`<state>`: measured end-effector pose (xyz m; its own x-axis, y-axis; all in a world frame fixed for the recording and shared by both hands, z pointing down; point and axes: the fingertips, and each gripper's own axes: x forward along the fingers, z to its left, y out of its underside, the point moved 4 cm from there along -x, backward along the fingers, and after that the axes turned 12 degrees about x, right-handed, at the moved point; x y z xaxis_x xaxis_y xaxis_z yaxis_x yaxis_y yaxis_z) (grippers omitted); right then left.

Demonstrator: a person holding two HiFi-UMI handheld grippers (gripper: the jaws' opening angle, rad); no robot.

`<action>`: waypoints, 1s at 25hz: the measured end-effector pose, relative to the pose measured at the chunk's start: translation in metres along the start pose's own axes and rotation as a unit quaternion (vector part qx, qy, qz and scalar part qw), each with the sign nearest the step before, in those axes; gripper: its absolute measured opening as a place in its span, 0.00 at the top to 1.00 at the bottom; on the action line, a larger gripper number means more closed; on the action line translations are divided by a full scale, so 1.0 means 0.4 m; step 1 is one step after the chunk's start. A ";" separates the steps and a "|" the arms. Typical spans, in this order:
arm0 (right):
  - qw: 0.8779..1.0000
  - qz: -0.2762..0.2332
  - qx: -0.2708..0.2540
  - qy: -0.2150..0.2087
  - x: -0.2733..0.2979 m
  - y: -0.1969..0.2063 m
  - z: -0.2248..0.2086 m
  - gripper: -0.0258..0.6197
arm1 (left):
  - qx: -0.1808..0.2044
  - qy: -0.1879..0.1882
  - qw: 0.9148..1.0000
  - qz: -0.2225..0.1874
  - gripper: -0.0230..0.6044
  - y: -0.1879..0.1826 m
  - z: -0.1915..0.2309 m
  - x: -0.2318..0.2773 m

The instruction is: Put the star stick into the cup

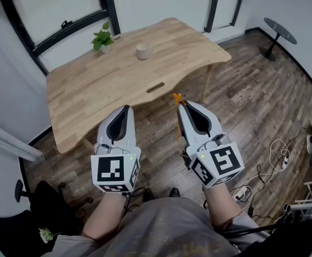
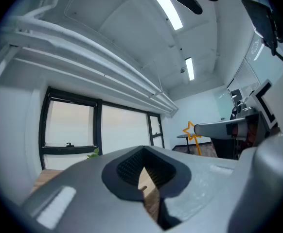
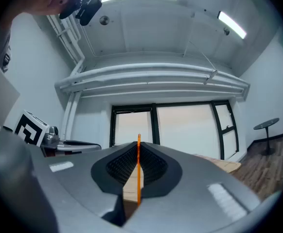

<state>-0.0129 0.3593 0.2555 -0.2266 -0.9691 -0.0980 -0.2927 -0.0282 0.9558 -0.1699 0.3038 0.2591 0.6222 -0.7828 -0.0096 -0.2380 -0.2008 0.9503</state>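
An orange star stick (image 1: pixel 177 116) stands upright in my right gripper (image 1: pixel 182 105), which is shut on it; the star tip shows just above the jaws, the stick's lower end hangs below. In the right gripper view the stick (image 3: pixel 138 166) runs as a thin orange line between the closed jaws. My left gripper (image 1: pixel 126 109) is shut with nothing in it. From the left gripper view the star stick (image 2: pixel 193 136) appears at the right. A beige cup (image 1: pixel 143 51) stands on the far part of the wooden table (image 1: pixel 91 90), well ahead of both grippers.
A small potted plant (image 1: pixel 103 39) sits at the table's far left corner. The table has a slot (image 1: pixel 155 87) near its front edge. A round black side table (image 1: pixel 279 31) stands at far right. Cables (image 1: pixel 274 157) lie on the wooden floor at right.
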 end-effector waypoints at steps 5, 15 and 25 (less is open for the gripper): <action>1.000 0.000 0.003 -0.005 -0.008 -0.001 -0.033 0.90 | 0.003 -0.001 1.000 0.002 0.96 0.000 -0.031 0.019; 1.000 0.001 0.015 -0.026 -0.036 -0.010 -0.127 0.90 | 0.007 -0.013 1.000 0.017 0.96 -0.005 -0.117 0.063; 0.999 0.006 0.042 -0.025 -0.026 -0.010 -0.234 0.89 | 0.006 -0.014 0.999 0.044 0.96 0.025 -0.166 0.135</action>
<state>0.0776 0.3467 0.2788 -0.2758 -0.9557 -0.1026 -0.3656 0.0055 0.9308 -0.0892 0.2985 0.2886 0.5777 -0.8137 0.0643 -0.2997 -0.1382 0.9440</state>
